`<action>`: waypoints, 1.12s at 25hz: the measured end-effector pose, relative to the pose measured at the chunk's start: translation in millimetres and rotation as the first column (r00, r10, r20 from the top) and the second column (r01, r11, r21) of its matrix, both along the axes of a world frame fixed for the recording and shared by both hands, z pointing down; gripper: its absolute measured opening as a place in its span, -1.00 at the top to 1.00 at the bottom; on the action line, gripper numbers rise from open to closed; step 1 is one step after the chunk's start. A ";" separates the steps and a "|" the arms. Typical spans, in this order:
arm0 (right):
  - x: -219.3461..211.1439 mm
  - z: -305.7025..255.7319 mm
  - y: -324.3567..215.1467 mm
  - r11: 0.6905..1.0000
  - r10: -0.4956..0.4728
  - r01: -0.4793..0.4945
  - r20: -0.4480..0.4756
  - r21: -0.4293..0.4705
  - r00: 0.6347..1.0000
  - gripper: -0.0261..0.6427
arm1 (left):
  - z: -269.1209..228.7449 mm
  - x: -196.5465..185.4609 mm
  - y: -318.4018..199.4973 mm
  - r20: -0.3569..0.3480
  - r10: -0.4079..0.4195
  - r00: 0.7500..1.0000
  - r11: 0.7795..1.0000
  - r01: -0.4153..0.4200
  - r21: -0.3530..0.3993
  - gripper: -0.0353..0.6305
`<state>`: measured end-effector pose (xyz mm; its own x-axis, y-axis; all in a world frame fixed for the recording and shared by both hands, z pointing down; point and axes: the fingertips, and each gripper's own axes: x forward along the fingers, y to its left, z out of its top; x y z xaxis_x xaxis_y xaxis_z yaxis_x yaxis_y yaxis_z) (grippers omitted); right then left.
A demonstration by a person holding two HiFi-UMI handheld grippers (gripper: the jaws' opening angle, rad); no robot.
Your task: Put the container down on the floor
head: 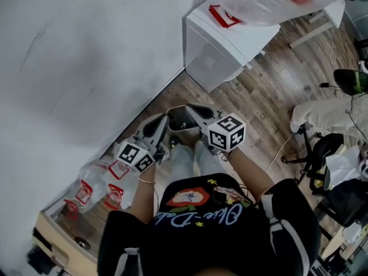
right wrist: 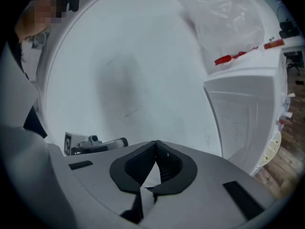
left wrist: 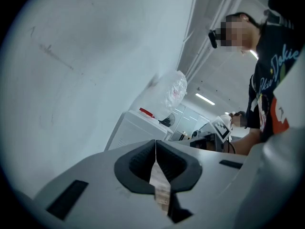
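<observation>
Grey left gripper [left wrist: 155, 147] was pressed shut, nothing betw. its jaws; right gripper [right wrist: 156, 149] likewise shut & empty. We held both side by side in front of our legs, over the wood floor [head: 270, 91]. The white container [head: 221, 50] stood on that floor just ahead, against the wall [head: 86, 68], w/ a clear plastic bag [head: 264, 2] lying on top.
</observation>
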<state>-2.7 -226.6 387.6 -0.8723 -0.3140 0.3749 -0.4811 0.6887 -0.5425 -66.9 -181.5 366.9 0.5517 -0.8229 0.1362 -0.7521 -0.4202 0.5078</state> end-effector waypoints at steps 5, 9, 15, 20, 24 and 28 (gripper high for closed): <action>5.4 -38.6 -0.5 0.999 0.018 -0.017 -0.002 0.046 1.000 0.93 | -37.8 12.4 3.3 0.034 0.049 0.998 0.999 -0.049 -0.003 0.88; 5.0 -73.3 3.5 0.997 0.003 -0.006 0.048 0.075 0.999 0.93 | -68.0 23.3 6.2 0.048 0.083 0.995 0.996 -0.084 0.012 0.88; 2.7 -123.2 5.0 0.988 -0.036 0.017 0.117 0.155 0.993 0.93 | -108.3 20.9 0.2 0.068 0.061 0.996 0.993 -0.067 0.092 0.88; 8.4 -136.4 13.9 0.984 -0.052 0.027 0.140 0.176 0.989 0.93 | -121.1 30.7 1.2 0.107 0.064 0.992 0.990 -0.077 0.120 0.88; 8.1 -138.3 19.3 0.979 -0.075 0.047 0.133 0.199 0.988 0.93 | -125.4 35.8 3.8 0.101 0.062 0.993 0.989 -0.074 0.128 0.88; 8.9 -139.9 18.9 0.978 -0.075 0.047 0.133 0.203 0.988 0.93 | -126.0 36.0 6.5 0.078 0.059 0.995 0.990 -0.069 0.121 0.88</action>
<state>6.1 -207.6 247.7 -0.9313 -0.3142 0.1843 -0.3642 0.8153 -0.4501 -30.9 -175.0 240.9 0.5959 -0.7993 0.0780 -0.7553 -0.5248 0.3926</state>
